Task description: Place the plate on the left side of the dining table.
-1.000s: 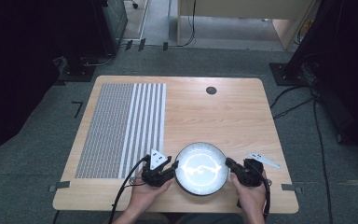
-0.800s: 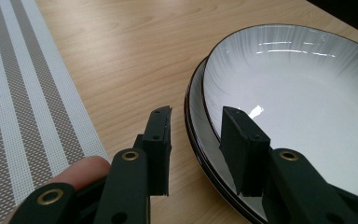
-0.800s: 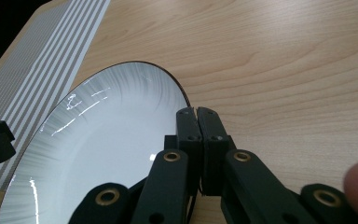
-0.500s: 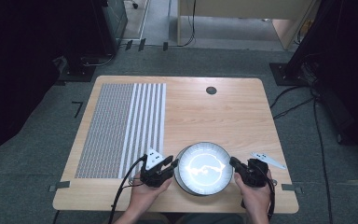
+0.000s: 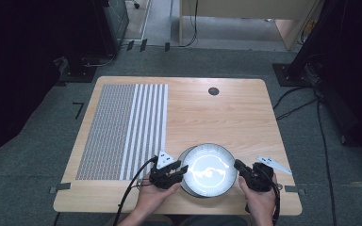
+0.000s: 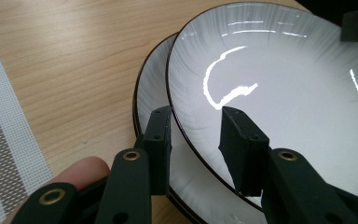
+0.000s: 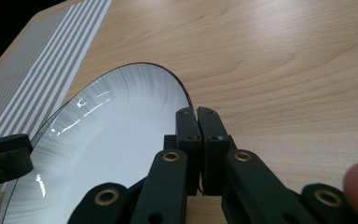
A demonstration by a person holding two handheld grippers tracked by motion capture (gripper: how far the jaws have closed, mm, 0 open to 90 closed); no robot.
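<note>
Two plates lie stacked near the table's [image 5: 226, 113] front edge, the upper plate [image 6: 279, 93] hiding most of the lower plate [image 6: 154, 88]. The left gripper [image 6: 193, 140] straddles the upper rim, jaws apart. The right gripper [image 7: 196, 123] pinches the opposite rim, jaws nearly together.

A light wooden table [image 5: 226, 117] with rounded corners stands on grey carpeted floor [image 5: 37, 155]. A woven placemat [image 5: 122, 132] covers its left part — fine grey mesh on one side, white stripes on the other — and a small dark round cap [image 5: 213, 91] sits near the far edge. Black cables [image 5: 306, 101] trail across the floor at right. Dark equipment [image 5: 94, 33] stands at far left, pale wooden furniture [image 5: 245, 12] behind — the room's sides fall into deep shadow.
</note>
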